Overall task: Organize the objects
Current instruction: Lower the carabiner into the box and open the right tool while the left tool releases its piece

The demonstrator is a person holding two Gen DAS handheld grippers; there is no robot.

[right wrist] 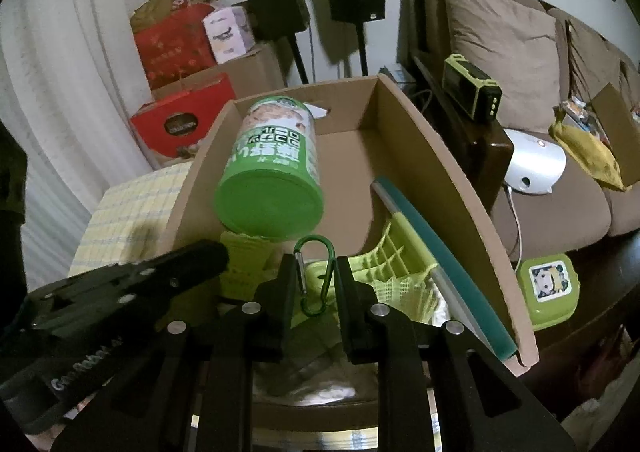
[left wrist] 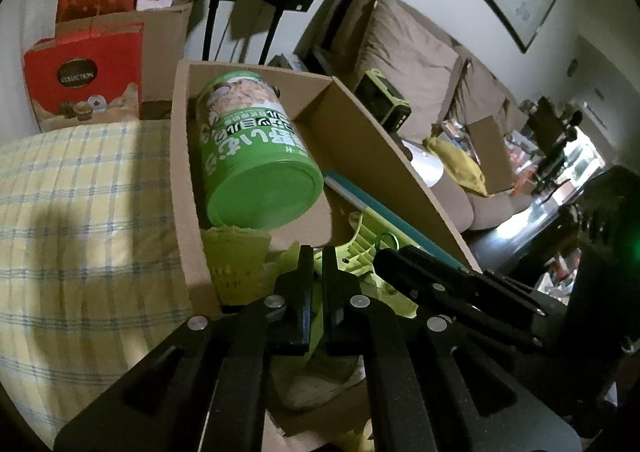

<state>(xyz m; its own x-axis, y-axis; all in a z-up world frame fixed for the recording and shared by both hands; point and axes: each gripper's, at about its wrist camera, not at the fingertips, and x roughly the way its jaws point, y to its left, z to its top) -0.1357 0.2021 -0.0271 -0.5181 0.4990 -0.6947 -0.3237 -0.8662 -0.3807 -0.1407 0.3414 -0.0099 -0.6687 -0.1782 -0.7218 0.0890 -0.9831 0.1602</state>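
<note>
While the right gripper (right wrist: pixel 313 278) jaws pinch the green carabiner (right wrist: pixel 314 275) over the cardboard box (right wrist: pixel 452 188) near edge, left gripper (left wrist: pixel 318 272) jaws closed empty; early release risks dropping it outside.

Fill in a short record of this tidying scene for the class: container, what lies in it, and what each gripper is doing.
container: open cardboard box
resting on: yellow checked cloth
contents: green canister lying on its side; lime plastic basket; teal-edged flat item leaning on the box's wall
left gripper: shut, nothing clearly between the tips
right gripper: green carabiner between its fingers
outside box: lime lidded container on a dark table
</note>
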